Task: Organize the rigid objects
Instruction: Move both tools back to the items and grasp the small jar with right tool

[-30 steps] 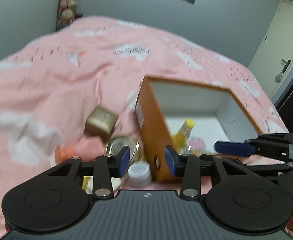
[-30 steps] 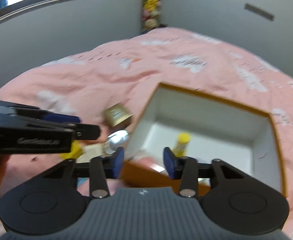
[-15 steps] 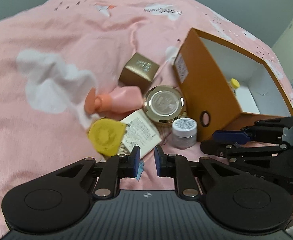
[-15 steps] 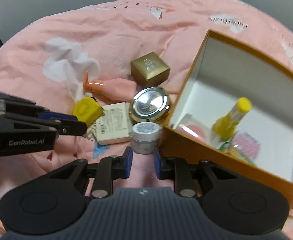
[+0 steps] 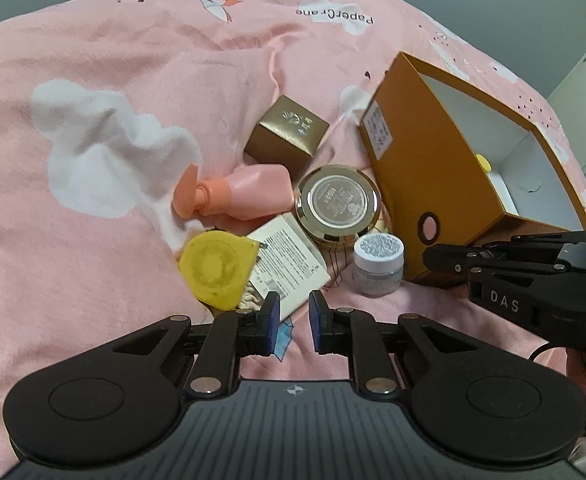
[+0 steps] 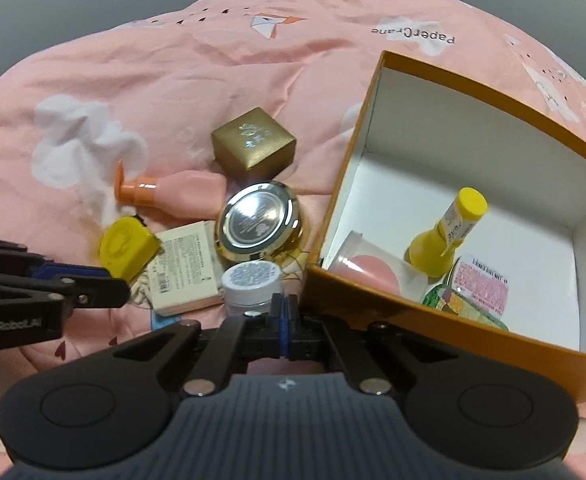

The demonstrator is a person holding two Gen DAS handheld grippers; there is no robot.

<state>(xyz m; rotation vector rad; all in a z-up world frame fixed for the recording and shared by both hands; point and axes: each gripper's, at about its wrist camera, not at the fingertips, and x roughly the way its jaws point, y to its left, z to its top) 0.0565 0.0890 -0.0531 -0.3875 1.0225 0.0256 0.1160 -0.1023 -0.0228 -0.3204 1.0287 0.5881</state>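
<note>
The right gripper (image 6: 284, 322) has its blue pads pressed flat together with nothing between them; its jaws have just been closing. It hovers just this side of the small silver-lidded jar (image 6: 252, 282). The left gripper (image 5: 294, 322) is drawn in to a narrow gap, also empty, above the near corner of the flat white printed carton (image 5: 289, 264).

Neither can take anything as it stands — I would judge the next step needs the jaws spread first, then a descent squarely over one piece. The jar is nearest the orange box (image 6: 373, 300), upright and free on its near side, so it looks the easiest pick; grip the body below the lid, since the soft pink bedspread (image 5: 93, 280) may let it tip.

The loose pieces cluster left of the box: gold compact (image 6: 259, 220), gold cube box (image 6: 253, 144), pink bottle (image 6: 181, 196), yellow tape measure (image 6: 127, 248). Inside already: a yellow bottle (image 6: 445, 236) and some packets.

Legible writing — "PaperCrane" on the bedspread, upside down; "DAS" and "GenRobot.AI" on the gripper bodies. Carton print is too fine to read.
</note>
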